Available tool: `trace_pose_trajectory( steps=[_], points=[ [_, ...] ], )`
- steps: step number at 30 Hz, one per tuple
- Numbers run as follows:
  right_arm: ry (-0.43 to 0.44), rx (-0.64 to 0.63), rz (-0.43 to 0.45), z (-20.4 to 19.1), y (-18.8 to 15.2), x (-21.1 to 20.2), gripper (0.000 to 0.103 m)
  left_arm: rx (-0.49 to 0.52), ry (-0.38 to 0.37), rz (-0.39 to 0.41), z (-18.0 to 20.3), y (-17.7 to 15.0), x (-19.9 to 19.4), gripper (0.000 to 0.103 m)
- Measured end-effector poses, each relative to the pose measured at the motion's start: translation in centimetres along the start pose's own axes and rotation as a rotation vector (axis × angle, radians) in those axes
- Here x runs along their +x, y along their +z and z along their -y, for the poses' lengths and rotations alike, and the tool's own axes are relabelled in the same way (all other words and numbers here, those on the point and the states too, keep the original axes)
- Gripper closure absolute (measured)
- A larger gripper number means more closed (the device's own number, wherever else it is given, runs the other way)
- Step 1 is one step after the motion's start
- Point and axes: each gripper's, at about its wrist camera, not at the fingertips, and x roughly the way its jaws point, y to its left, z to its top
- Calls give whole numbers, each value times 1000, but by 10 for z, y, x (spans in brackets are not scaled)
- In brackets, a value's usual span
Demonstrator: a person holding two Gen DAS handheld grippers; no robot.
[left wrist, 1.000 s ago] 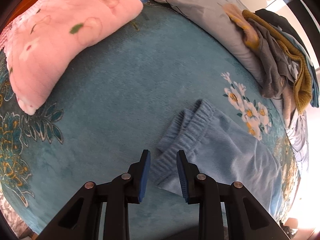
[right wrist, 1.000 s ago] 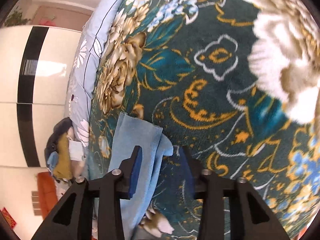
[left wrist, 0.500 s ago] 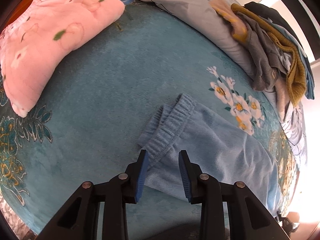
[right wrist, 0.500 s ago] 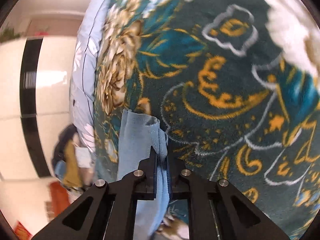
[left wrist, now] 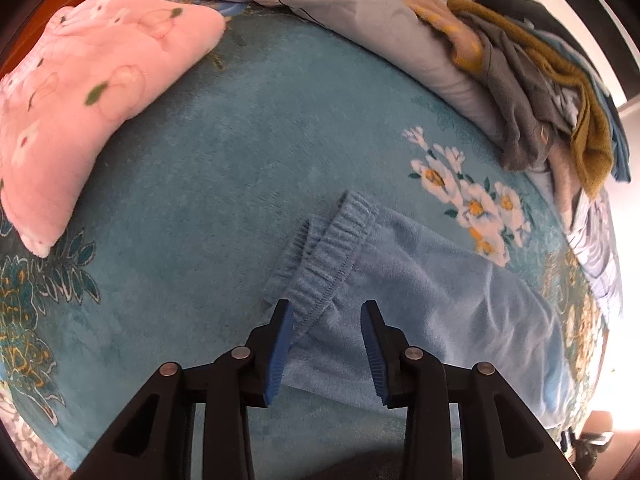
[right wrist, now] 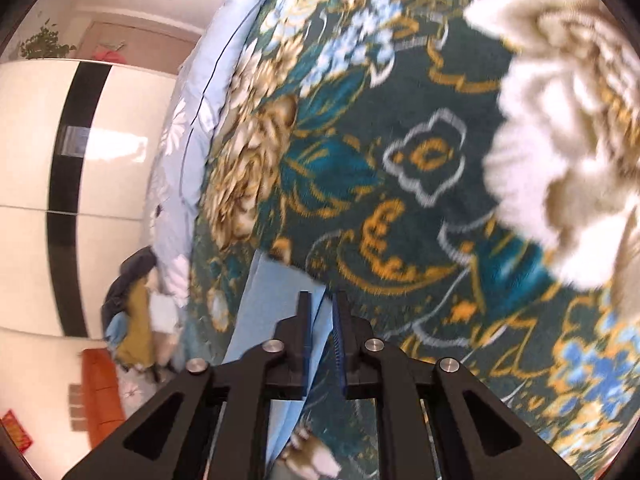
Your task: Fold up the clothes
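Teal floral blanket (left wrist: 248,128) covers the bed. Light blue trousers (left wrist: 432,304) lie flat on the blanket, near its white-flower print, ribbed cuffs toward the pink pillow (left wrist: 92,92). Left gripper (left wrist: 326,320) is spread, straddling a cuff. Right gripper (right wrist: 320,314) is pinched on the trousers' edge (right wrist: 272,300).
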Motion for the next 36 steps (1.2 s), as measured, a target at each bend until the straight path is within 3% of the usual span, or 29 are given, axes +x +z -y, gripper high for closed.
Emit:
trace_pose_trajectory(
  steps=[1,2,10,12,17,21,22,24,25,28,31,36],
  points=[
    [1,9,-15,0,-3,6,66,6,1,-2,3,-1,2,64],
    [3,19,-30,-1,-6,11,64,16,7,-1,7,-2,3,63],
    [-20,86,-15,-5,-10,31,64,51,26,0,17,-2,4,55],
    [-44,91,30,-6,-7,27,64,43,21,4,16,-1,2,55],
    [10,186,8,11,-5,29,64,51,24,17,21,0,3,51],
    [4,166,9,2,-7,39,63,73,43,4,28,-2,9,51],
    [3,162,12,-1,-7,41,65,76,44,3,29,-2,10,51],
    [-15,142,11,-9,-5,46,91,75,37,1,29,-3,10,50],
    [-38,131,11,-13,-4,47,96,75,36,2,29,-4,10,50],
    [-31,97,36,-34,-5,43,97,67,28,11,26,-5,6,50],
    [14,-110,55,-90,-15,30,97,50,19,25,20,-3,1,50],
    [105,-559,-24,-207,-76,35,97,8,-16,48,7,-3,-5,50]
  ],
)
